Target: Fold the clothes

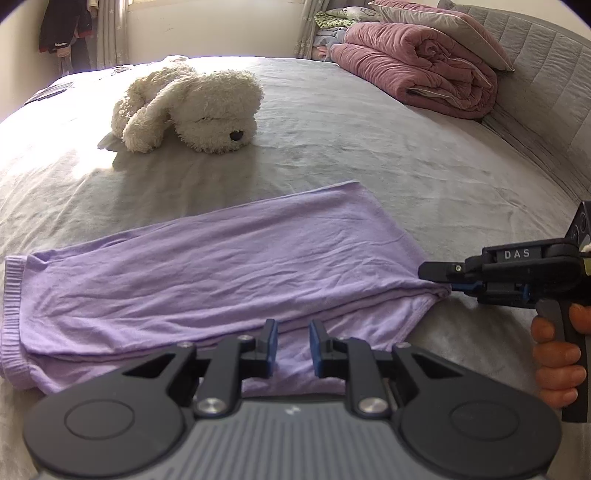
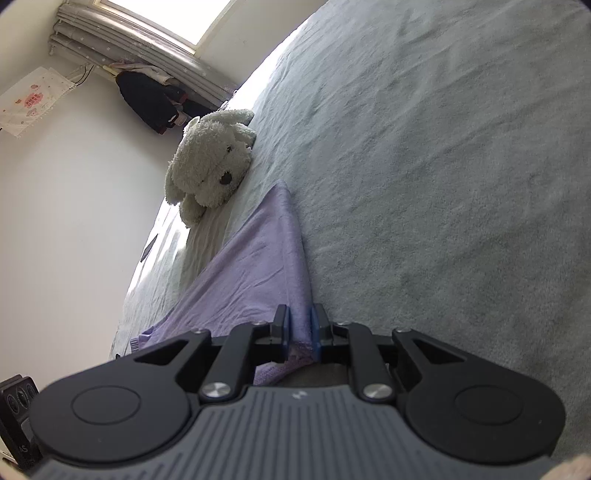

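One lilac garment (image 1: 221, 266) lies folded lengthwise on the grey bed cover (image 1: 369, 147), filling the middle of the left wrist view, its ribbed hem at 9 o'clock and a pulled corner at 3 o'clock. There is one cream plush dog (image 1: 192, 107) at 11 o'clock of the garment, one rolled pink quilt (image 1: 417, 70) at 1 o'clock against the padded headboard (image 1: 535, 74), and one pillow (image 1: 443, 26) on top of the quilt. Two grippers are at work.

The left gripper (image 1: 292, 349) hovers over the near edge of the garment at 6 o'clock; its blue pads stand a little apart with cloth showing beneath the gap, and whether they pinch that cloth cannot be told. The right gripper (image 1: 441, 284) comes in from 3 o'clock, held by a hand (image 1: 557, 362), and its tips are clamped on the garment's corner. No container is present.

The right wrist view, tilted, shows what the other hides: the right gripper (image 2: 300, 328) with lilac cloth pressed between its two blue pads, and the garment (image 2: 255, 273) stretching away toward the plush dog (image 2: 210, 166) at 11 o'clock. It also shows a window (image 2: 162, 14) and dark clothes (image 2: 151, 99) hanging by the curtain. Only the left wrist view shows the quilt, the pillow and the hand.
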The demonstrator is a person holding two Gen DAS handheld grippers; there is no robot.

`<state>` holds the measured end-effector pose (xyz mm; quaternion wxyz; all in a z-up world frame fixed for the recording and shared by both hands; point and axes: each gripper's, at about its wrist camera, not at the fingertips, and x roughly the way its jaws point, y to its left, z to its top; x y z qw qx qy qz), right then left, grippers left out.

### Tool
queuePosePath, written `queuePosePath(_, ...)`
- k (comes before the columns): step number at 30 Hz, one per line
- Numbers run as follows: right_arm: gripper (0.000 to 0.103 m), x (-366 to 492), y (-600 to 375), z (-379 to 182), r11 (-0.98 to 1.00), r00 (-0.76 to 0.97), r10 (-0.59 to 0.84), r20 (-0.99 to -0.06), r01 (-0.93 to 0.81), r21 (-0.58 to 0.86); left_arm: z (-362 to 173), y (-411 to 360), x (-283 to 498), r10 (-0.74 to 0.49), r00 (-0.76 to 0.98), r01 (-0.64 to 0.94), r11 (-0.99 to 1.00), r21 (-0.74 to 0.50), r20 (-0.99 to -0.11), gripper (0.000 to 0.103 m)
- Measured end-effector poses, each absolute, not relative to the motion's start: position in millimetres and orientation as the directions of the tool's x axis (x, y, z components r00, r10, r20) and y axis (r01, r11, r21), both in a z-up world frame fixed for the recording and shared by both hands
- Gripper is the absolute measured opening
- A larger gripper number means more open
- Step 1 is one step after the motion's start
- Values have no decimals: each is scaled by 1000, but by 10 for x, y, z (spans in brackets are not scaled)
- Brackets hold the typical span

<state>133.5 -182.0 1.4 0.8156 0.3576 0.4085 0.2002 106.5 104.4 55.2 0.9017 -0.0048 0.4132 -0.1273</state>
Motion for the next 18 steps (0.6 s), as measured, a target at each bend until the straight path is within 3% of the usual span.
queuePosePath(12,16,1273,-1824,-63,628,626,612,-483,-14,778,542,1130,1140,-222,639,170,974,-146,-736,21)
queuePosePath(18,11,1252,-1748,-47,662,648,579,-495,-18,750,519,1215,1226,-212,644,124,977,-173,-736,22)
